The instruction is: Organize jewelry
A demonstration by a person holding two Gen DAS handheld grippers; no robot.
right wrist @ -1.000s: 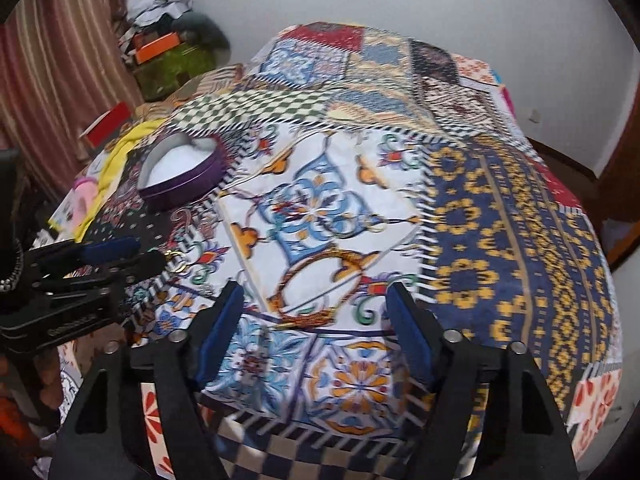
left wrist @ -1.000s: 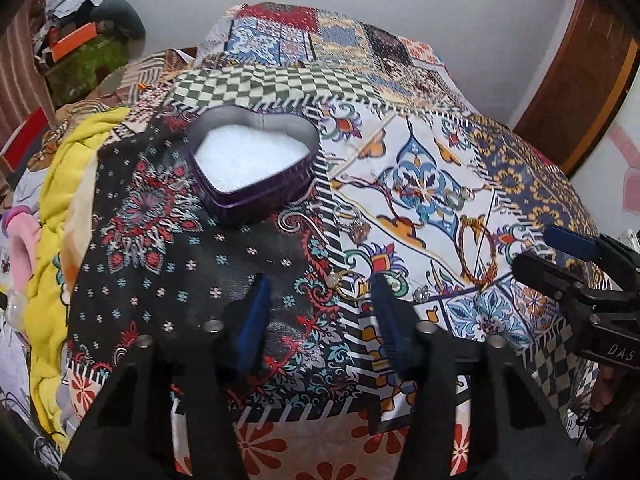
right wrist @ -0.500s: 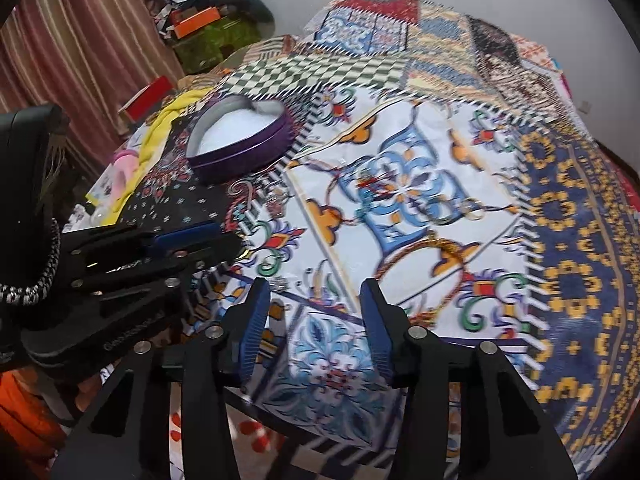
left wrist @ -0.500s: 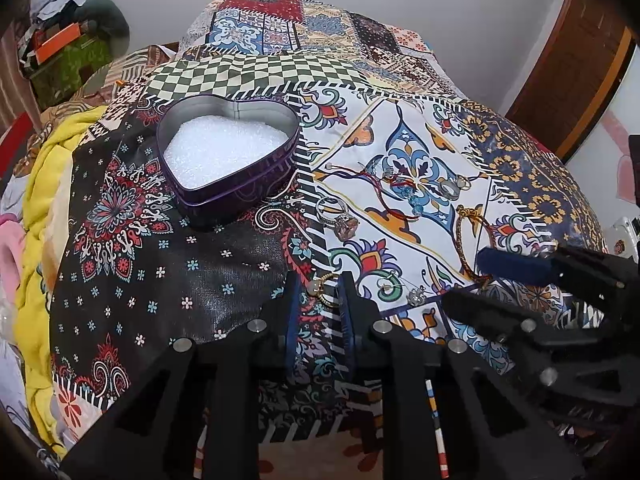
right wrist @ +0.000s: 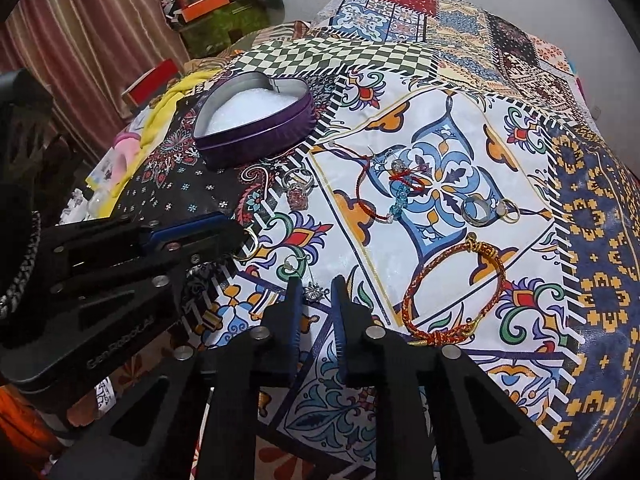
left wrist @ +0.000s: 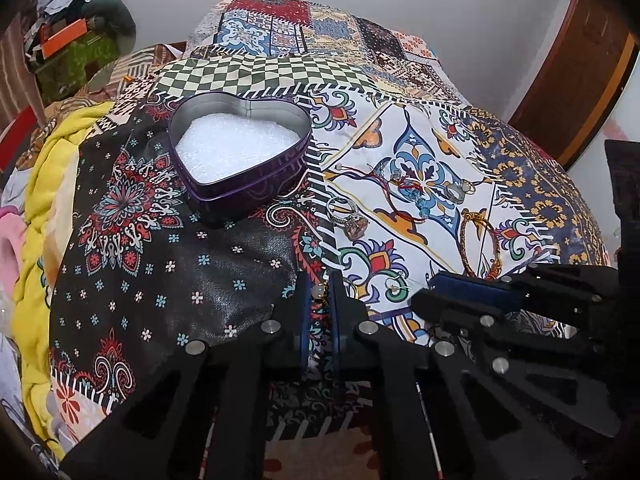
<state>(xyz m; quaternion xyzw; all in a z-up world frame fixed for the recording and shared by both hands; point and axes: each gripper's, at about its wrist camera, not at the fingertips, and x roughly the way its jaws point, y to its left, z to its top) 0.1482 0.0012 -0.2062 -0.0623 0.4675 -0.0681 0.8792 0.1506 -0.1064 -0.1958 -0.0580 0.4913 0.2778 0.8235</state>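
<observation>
A purple heart-shaped tin (left wrist: pixel 240 184) (right wrist: pixel 256 138) with white filling stands open on the patterned bedspread. My left gripper (left wrist: pixel 319 292) (right wrist: pixel 242 236) is shut on a small gold ring (left wrist: pixel 318 290) (right wrist: pixel 251 240). My right gripper (right wrist: pixel 316 292) (left wrist: pixel 420 296) has its jaws drawn in tight on a small silver charm (right wrist: pixel 314 293). Loose pieces lie beyond: a silver ring with a pink stone (left wrist: pixel 349 220) (right wrist: pixel 298 188), a red cord bracelet with blue beads (right wrist: pixel 400 190), two band rings (right wrist: pixel 476 210) and a red-gold woven bracelet (right wrist: pixel 452 288) (left wrist: pixel 480 240).
A small hoop earring (right wrist: pixel 294 264) lies just ahead of the right fingers. A yellow blanket (left wrist: pixel 36 200) and pink items sit at the bed's left edge, with clutter (left wrist: pixel 72 40) behind. A wooden door (left wrist: pixel 580 80) is at right, a curtain (right wrist: pixel 80 40) at left.
Both grippers came down toward the bedspread and their jaws drew in from wide apart: the left onto the gold ring, the right onto the silver charm.
</observation>
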